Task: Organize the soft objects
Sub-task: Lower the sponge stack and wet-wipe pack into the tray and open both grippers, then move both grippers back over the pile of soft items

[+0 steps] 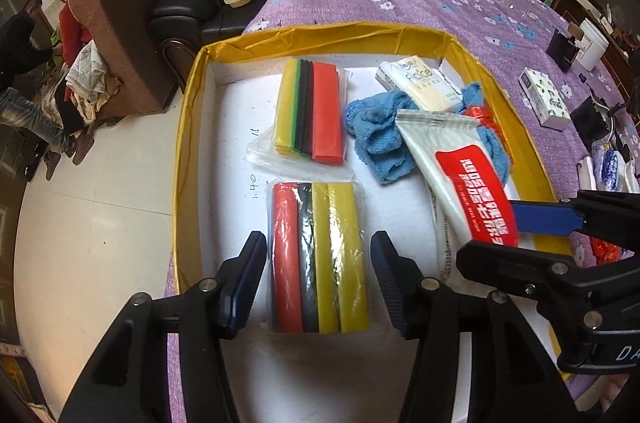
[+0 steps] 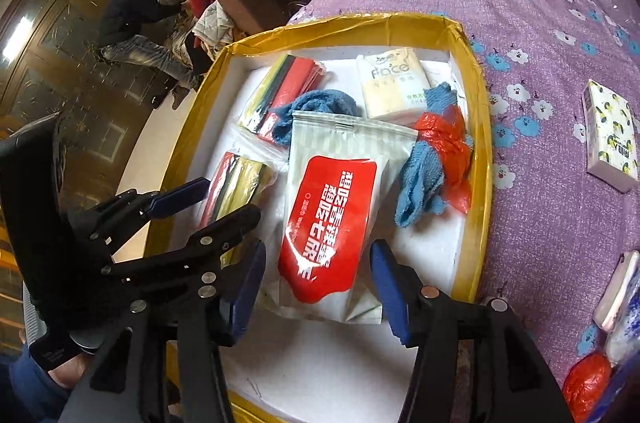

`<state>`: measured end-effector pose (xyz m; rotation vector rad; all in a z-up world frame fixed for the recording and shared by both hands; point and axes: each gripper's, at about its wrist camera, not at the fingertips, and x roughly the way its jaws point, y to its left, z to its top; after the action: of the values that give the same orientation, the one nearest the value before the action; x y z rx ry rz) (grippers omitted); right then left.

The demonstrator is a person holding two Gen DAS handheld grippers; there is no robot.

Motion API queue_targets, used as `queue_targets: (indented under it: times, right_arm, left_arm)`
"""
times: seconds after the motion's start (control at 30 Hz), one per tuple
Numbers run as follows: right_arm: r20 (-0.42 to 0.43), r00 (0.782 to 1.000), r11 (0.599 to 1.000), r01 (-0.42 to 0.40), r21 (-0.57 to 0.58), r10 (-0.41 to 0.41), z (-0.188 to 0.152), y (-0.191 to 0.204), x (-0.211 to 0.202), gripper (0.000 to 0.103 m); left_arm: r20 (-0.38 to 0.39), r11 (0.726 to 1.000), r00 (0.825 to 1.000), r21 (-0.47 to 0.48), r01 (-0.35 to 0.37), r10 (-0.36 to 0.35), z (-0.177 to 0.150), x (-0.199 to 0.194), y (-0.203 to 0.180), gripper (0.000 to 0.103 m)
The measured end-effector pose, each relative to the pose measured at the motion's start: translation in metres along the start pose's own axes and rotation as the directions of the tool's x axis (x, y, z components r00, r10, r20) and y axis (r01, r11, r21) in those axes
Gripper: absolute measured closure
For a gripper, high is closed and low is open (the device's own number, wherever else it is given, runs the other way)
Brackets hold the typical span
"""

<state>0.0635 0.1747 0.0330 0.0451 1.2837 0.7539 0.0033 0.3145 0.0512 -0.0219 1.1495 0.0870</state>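
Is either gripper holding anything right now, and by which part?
Nothing is held. The left gripper straddles the near clay pack, fingers clear of it. The right gripper straddles the wet wipes pack, also not touching.

A shallow yellow-walled cardboard tray (image 1: 188, 127) with a white floor holds the soft goods. Two clear plastic bags of red, black, green and yellow foam strips lie flat along its left side, the nearer bag (image 1: 320, 255) in front of the farther bag (image 1: 310, 111), a strip of bare floor between them. A crumpled blue knitted cloth (image 1: 376, 139) sits mid-tray, its right end beside a scrap of red plastic film (image 2: 444, 143). A cream-and-white pocket tissue pack (image 2: 394, 83) lies at the far right corner. A white wet-wipe pouch with a red label (image 2: 332, 223) rests slantwise, its sealed top edge overlapping the cloth.
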Motion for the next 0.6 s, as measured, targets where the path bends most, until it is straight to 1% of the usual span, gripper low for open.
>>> queue_targets:
  times: [0.4,0.47,0.6]
  right_arm:
    - [0.041,0.999,0.999,-0.032,0.003,0.032,-0.018,-0.009,-0.040,0.044]
    - [0.046,0.998,0.999,-0.039,0.009,0.038,-0.022,-0.011,-0.046,0.044]
    - [0.054,0.997,0.998,-0.054,0.024,0.052,-0.030,-0.016,-0.056,0.044]
  left_arm:
    - [0.037,1.000,0.999,-0.021,0.000,0.001,-0.007,-0.024,-0.013,0.048]
    - [0.041,1.000,0.999,-0.021,-0.001,0.002,-0.009,-0.028,-0.018,0.044]
    - [0.046,1.000,0.999,-0.016,-0.004,0.005,-0.012,-0.033,-0.025,0.043]
